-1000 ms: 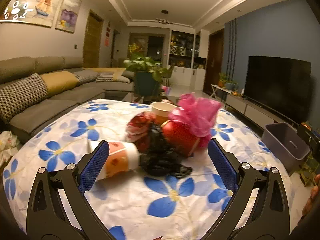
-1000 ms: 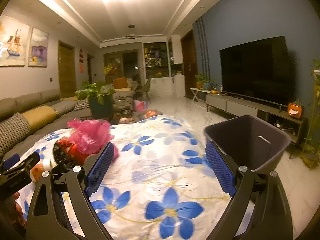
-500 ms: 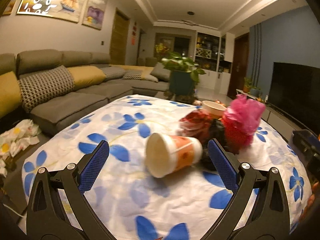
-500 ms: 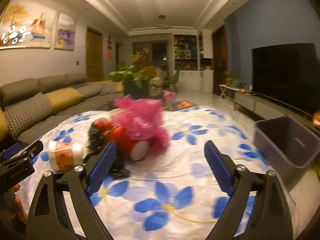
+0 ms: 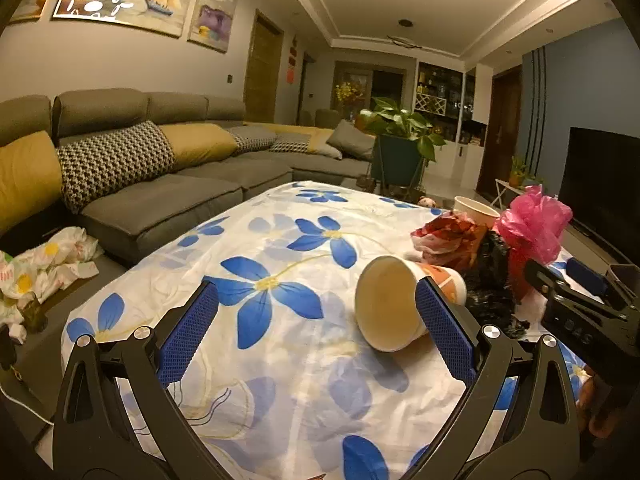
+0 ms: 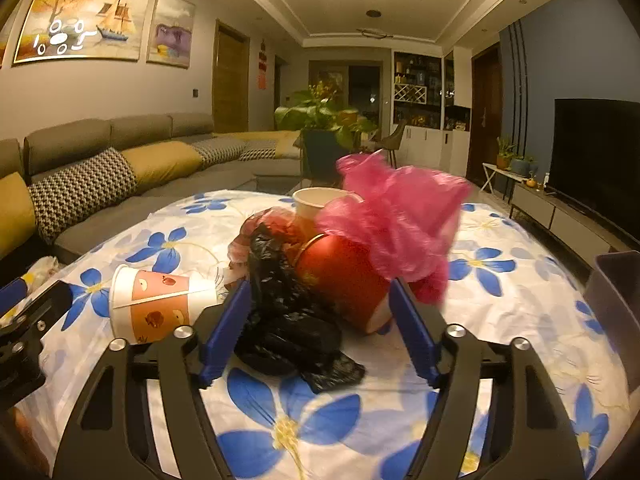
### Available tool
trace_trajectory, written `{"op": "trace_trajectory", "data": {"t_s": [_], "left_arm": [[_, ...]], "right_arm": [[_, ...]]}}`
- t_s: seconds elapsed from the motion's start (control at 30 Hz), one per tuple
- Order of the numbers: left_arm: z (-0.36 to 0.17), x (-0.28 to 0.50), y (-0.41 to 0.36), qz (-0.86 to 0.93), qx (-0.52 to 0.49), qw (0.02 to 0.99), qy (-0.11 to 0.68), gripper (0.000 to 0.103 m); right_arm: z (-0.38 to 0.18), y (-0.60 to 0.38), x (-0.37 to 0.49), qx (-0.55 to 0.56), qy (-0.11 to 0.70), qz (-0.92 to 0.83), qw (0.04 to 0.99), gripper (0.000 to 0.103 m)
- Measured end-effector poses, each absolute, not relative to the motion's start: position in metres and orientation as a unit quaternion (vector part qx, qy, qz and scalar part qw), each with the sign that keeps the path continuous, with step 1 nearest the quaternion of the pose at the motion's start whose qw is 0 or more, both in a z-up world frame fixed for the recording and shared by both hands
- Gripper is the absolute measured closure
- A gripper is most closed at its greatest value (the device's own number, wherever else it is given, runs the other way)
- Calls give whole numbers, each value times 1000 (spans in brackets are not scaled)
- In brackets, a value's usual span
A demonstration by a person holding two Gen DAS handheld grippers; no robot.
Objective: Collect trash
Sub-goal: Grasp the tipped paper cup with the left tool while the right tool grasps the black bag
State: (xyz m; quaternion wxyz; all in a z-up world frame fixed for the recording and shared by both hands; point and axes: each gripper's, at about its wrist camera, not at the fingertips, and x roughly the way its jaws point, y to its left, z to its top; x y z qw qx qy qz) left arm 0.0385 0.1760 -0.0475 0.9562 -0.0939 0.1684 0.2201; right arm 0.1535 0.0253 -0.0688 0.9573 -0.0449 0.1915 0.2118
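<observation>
A heap of trash lies on the flowered tablecloth [image 5: 280, 288]. An orange-and-white paper cup [image 5: 392, 304] lies on its side with its mouth toward my left gripper [image 5: 316, 336], which is open; the cup sits just ahead of the right finger. In the right wrist view the same cup [image 6: 156, 304] is at the left. My right gripper [image 6: 320, 328] stands open around a crumpled black plastic bag [image 6: 292, 316] and a tipped red cup [image 6: 344, 280]. A pink plastic bag [image 6: 396, 216] lies over the red cup. An upright beige cup [image 6: 320, 200] and a reddish wrapper [image 6: 272, 220] sit behind.
A grey bin [image 6: 616, 304] stands off the table's right edge. A grey sofa [image 5: 160, 184] with cushions runs along the left, crumpled floral cloth [image 5: 44, 264] beside it. A potted plant [image 5: 400, 148] and a television [image 6: 596, 160] stand beyond the table.
My left gripper has swung left, so the lying cup now sits by its right finger. My right gripper has swung left from the bin and moved in around the black bag and red cup.
</observation>
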Motion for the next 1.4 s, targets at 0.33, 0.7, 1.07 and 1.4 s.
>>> {"op": "trace_trajectory", "data": {"t_s": [0.33, 0.7, 1.07, 1.4], "left_arm": [[-52, 44, 179, 201, -97, 959, 173, 6], [-57, 55, 163, 155, -93, 968, 176, 14], [-70, 80, 146, 77, -126, 967, 206, 66], [-69, 85, 146, 35, -152, 966, 205, 98]], "right_arm": [[-79, 48, 174, -56, 228, 239, 942, 67], [-72, 26, 158, -48, 211, 249, 944, 99], [-63, -21, 138, -29, 202, 229, 952, 99], [-73, -14, 142, -41, 224, 235, 945, 99]]}}
